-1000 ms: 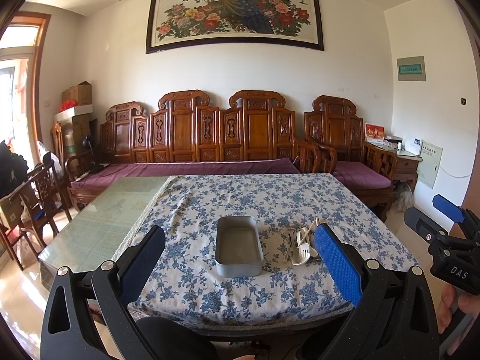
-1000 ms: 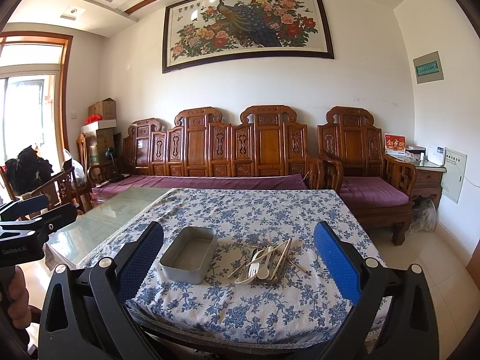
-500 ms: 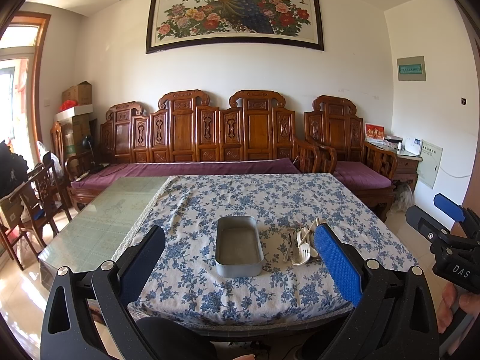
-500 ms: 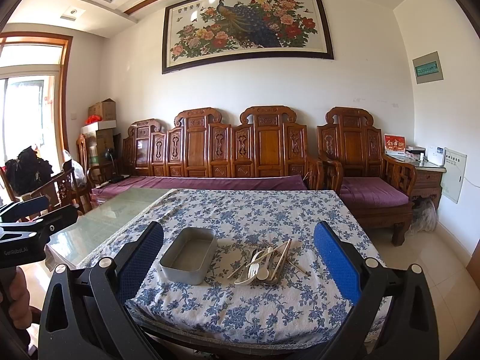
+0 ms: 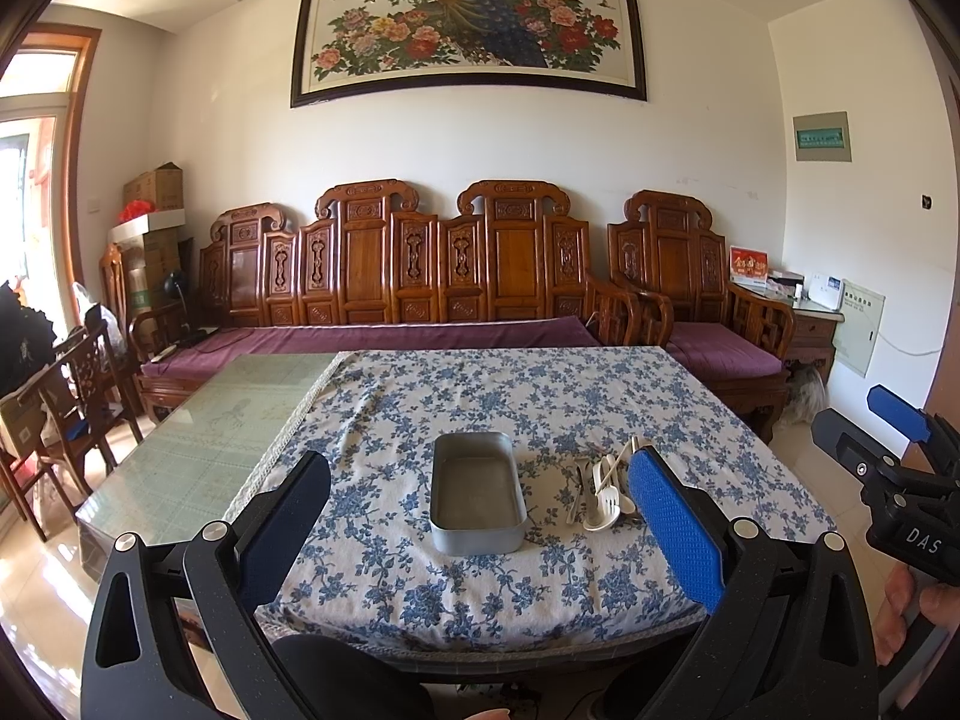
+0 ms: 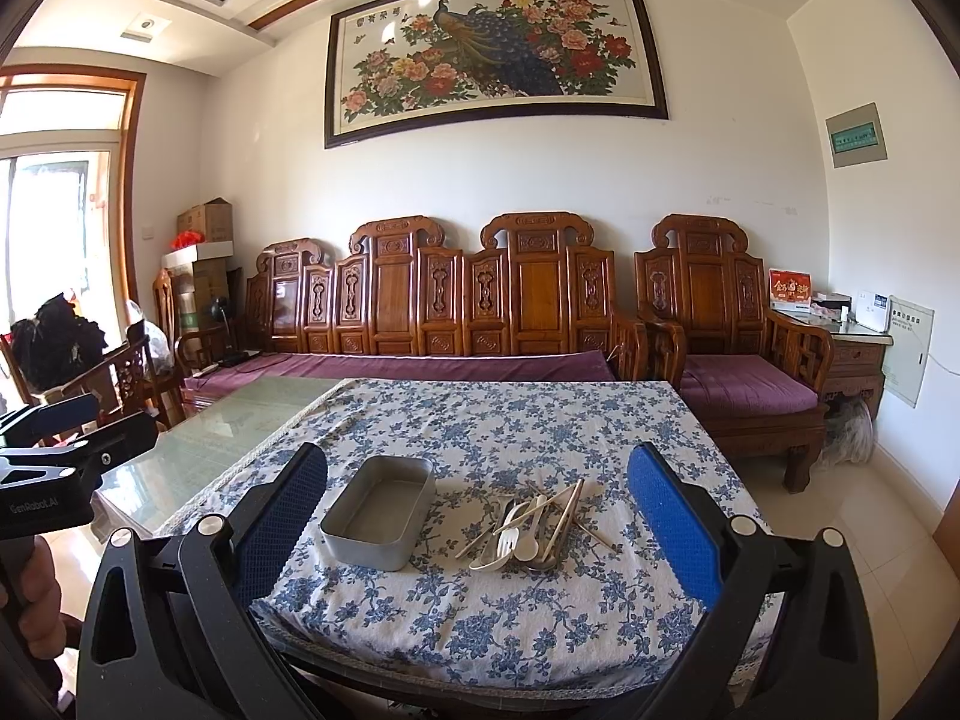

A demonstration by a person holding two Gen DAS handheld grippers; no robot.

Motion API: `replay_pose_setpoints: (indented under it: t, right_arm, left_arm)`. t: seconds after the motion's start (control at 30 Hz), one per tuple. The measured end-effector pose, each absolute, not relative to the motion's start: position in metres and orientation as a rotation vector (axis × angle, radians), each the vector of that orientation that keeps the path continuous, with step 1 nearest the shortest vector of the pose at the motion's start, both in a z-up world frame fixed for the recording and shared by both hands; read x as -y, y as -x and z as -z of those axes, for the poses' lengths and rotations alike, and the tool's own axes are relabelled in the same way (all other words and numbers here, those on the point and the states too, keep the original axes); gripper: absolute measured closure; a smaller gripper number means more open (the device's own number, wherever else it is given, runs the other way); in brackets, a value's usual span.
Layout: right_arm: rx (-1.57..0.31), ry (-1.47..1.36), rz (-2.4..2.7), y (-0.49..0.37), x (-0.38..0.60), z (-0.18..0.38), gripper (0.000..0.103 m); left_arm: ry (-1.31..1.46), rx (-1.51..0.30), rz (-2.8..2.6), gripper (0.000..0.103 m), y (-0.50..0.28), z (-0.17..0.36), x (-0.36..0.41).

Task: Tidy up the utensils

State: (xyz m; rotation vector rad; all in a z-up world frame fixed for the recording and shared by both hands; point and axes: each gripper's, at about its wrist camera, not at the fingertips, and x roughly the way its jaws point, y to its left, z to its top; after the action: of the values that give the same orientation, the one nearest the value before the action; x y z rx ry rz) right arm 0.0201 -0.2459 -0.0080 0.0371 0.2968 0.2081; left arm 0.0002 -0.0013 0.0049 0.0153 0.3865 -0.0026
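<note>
An empty grey metal tray (image 5: 477,492) (image 6: 379,510) sits near the front of a table under a blue-flowered cloth (image 5: 510,408) (image 6: 516,432). Right of it lies a loose pile of utensils (image 5: 603,489) (image 6: 528,525): cream plastic spoons and a fork, metal pieces and chopsticks. My left gripper (image 5: 480,516) is open, held back from the table's front edge, nothing between its fingers. My right gripper (image 6: 477,519) is open too, also short of the table and holding nothing. Each gripper shows at the edge of the other's view.
The table's left part is bare green glass (image 5: 228,426). A carved wooden bench with purple cushions (image 5: 384,336) and an armchair (image 6: 738,360) stand behind the table. Wooden chairs (image 5: 72,396) stand at the left. Tiled floor (image 6: 870,540) lies to the right.
</note>
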Motion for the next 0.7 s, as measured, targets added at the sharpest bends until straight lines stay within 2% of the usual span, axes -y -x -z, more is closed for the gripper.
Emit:
replay_pose_setpoints:
  t: [0.7]
  right_arm:
    - [-0.317, -0.045, -0.211, -0.022, 0.250, 0.002, 0.003]
  left_arm:
    - [-0.018, -0.422, 0.020, 0.007, -0.005, 0.000, 0.004]
